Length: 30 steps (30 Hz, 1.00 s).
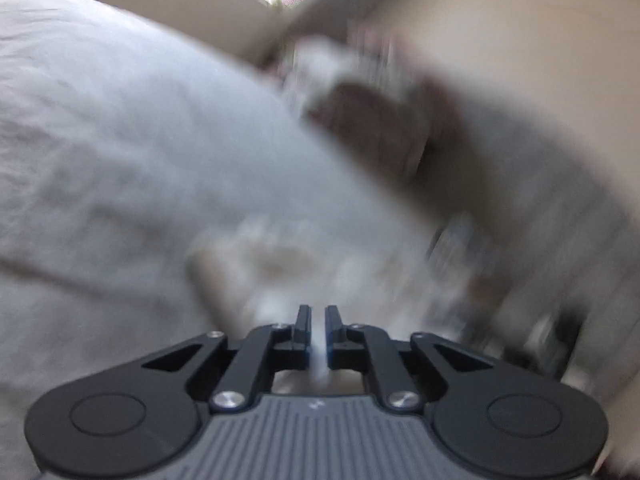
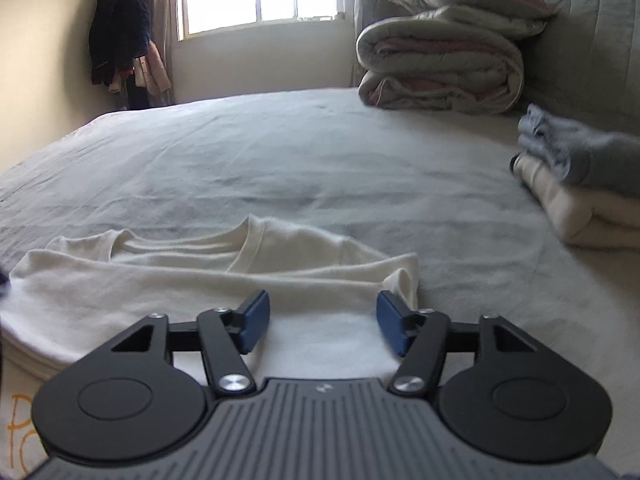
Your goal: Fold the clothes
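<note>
The left tool (image 1: 318, 330) sits at the bottom of a heavily blurred frame, its two dark fingers (image 1: 303, 326) drawn almost together with a thin strip of white fabric (image 1: 319, 350) caught between them. Behind it spreads a pale, creased bed sheet (image 1: 120, 152). A dark brown smear (image 1: 380, 128) lies to the upper right (too blurred to identify), against a beige wall (image 1: 520, 40).
</note>
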Available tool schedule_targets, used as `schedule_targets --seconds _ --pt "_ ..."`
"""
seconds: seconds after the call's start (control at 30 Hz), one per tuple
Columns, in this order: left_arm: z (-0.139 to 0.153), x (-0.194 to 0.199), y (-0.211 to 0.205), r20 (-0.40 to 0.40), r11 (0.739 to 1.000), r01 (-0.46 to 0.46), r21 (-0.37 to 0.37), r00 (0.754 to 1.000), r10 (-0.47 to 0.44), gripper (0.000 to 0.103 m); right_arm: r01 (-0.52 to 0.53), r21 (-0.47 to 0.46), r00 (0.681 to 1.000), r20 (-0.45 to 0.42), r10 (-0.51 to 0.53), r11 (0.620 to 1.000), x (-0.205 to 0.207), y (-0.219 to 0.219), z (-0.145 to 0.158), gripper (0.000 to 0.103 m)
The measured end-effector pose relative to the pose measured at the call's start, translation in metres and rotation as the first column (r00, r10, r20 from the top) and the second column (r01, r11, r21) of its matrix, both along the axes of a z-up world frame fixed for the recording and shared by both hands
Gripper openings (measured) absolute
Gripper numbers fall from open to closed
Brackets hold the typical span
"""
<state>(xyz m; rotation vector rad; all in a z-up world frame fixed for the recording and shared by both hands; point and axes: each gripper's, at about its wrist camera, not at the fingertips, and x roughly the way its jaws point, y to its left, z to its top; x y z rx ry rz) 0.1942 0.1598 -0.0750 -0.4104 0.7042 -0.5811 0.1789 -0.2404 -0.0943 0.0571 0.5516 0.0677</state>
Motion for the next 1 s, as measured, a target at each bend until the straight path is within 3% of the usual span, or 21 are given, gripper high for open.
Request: schedule_targets --seconds 0.13,0.23,0.27,0.33,0.43,0.47,0.53,0.63,0.7,0.73,0.83,0.97,1.0 --pt "0.004 -0.009 0.0 0.024 0.996 0.067 0.054 0.997 -0.068 0.004 -0.006 0.09 1.0 0.011 0.005 0.996 -0.004 -0.012 0.0 0.066" --pt "0.013 -0.014 0.003 0.08 0.995 0.097 0.038 0.992 -0.099 0.008 -0.006 0.144 1.0 0.031 0.001 0.989 -0.011 -0.02 0.004 0.067" --pt "0.014 -0.013 0.005 0.09 0.996 0.09 0.006 0.992 -0.09 0.014 -0.005 0.157 0.999 0.042 -0.001 0.988 -0.014 -0.021 0.007 0.068" --pt "0.011 -0.009 0.007 0.096 0.999 0.039 -0.035 0.995 -0.036 0.014 -0.005 0.171 0.998 0.057 -0.005 0.985 -0.019 -0.023 0.01 0.068" --pt "0.0 0.001 0.005 0.062 0.994 -0.103 -0.027 0.993 0.105 0.015 0.019 0.148 0.999 0.034 -0.024 0.989 -0.016 -0.021 0.008 0.066" --pt "-0.005 0.006 0.005 0.033 0.99 -0.142 -0.01 0.989 0.142 0.005 0.026 0.14 0.999 0.026 -0.03 0.99 -0.014 -0.021 0.008 0.066" --pt "-0.005 0.008 0.005 0.029 0.984 -0.179 0.002 0.984 0.178 0.003 0.035 0.114 0.999 0.008 -0.036 0.993 -0.012 -0.018 0.005 0.066" --pt "-0.001 0.005 -0.001 0.065 0.979 -0.201 0.043 0.978 0.198 0.003 0.033 0.059 0.999 0.003 -0.034 0.998 -0.012 -0.009 0.004 0.069" --pt "0.004 0.001 -0.003 0.082 0.984 -0.177 0.01 0.981 0.175 0.008 0.032 0.019 0.999 0.003 -0.032 0.999 -0.012 -0.003 0.003 0.07" --pt "0.004 0.001 -0.006 0.086 0.987 -0.161 0.011 0.983 0.16 0.015 0.032 0.015 0.999 0.018 -0.032 0.999 -0.015 -0.003 0.005 0.07" --pt "0.003 0.001 -0.015 0.095 0.993 -0.117 0.023 0.989 0.114 0.02 0.018 0.027 0.999 0.046 -0.019 0.999 -0.019 -0.004 0.009 0.07" --pt "0.001 0.002 -0.017 0.086 0.991 -0.122 0.046 0.989 0.118 0.019 0.029 0.009 0.999 0.031 -0.029 1.0 -0.018 -0.002 0.009 0.07" --pt "0.001 0.002 -0.015 0.081 0.993 -0.118 0.024 0.99 0.116 0.02 0.032 0.004 0.999 0.028 -0.032 0.999 -0.017 -0.001 0.009 0.07"
